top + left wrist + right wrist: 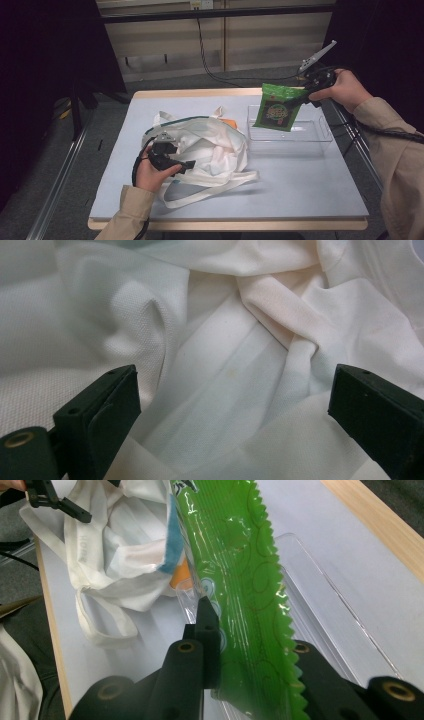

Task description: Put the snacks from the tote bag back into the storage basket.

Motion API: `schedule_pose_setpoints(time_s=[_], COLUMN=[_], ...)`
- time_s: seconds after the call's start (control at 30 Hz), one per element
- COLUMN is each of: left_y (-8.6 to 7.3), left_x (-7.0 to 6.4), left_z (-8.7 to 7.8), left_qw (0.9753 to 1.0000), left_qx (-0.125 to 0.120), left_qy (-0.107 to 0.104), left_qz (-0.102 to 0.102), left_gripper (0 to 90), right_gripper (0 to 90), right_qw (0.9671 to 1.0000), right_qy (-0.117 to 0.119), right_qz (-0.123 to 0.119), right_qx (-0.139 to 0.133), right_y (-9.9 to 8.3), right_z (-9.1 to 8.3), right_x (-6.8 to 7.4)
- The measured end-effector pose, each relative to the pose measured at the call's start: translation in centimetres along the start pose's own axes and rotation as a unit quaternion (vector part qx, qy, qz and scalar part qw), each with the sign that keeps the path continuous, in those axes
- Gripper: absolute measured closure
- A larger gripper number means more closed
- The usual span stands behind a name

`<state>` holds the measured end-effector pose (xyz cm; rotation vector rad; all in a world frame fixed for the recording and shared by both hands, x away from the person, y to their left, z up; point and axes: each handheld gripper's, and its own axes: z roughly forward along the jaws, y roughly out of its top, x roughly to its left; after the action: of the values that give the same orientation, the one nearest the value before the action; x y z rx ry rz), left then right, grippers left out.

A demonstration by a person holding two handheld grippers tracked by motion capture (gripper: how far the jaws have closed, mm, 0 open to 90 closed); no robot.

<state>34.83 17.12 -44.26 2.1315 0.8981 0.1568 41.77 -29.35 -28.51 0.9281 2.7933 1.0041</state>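
A green snack packet point(276, 106) hangs over the clear plastic tray point(320, 136) at the table's back right, with my right gripper point(303, 96) shut on its upper right corner. The right gripper view has the packet point(240, 575) pinched by its serrated edge between the black jaws, right gripper point(220, 645). A crumpled white cloth bag point(210, 147) with long straps lies mid-table. My left gripper point(187, 165) rests at its near left side, open, jaws spread over the white fabric point(225, 360), left gripper point(232, 415).
Something orange point(229, 122) peeks out at the bag's far side. The bag's straps point(210, 192) trail toward the table's front edge. The grey tabletop point(310, 180) has free room at the front right. A cable point(215, 70) runs down behind the table.
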Motion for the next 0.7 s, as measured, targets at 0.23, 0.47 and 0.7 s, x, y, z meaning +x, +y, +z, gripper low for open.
schedule_pose_setpoints(time_s=[0.23, 0.47, 0.7], left_y=[0.0, 0.1, 0.1], left_x=[0.0, 0.0, 0.0], left_z=[0.0, 0.0, 0.0], left_qw=[1.0000, 1.0000, 0.9999], left_qx=[0.001, 0.001, 0.002], left_qy=[-0.004, -0.009, -0.010], left_qz=[0.002, 0.000, -0.001], left_gripper=[5.8, 5.3, 5.1], right_gripper=[79.2, 79.2, 79.1], right_qw=[1.0000, 0.9999, 0.9998], right_qy=[-0.007, -0.011, -0.012], right_qz=[-0.001, 0.002, 0.008], right_qx=[0.007, 0.010, 0.011], right_y=[-0.2, -0.5, -0.7], right_z=[0.9, 2.0, 3.2], right_x=[-1.1, -2.4, -3.6])
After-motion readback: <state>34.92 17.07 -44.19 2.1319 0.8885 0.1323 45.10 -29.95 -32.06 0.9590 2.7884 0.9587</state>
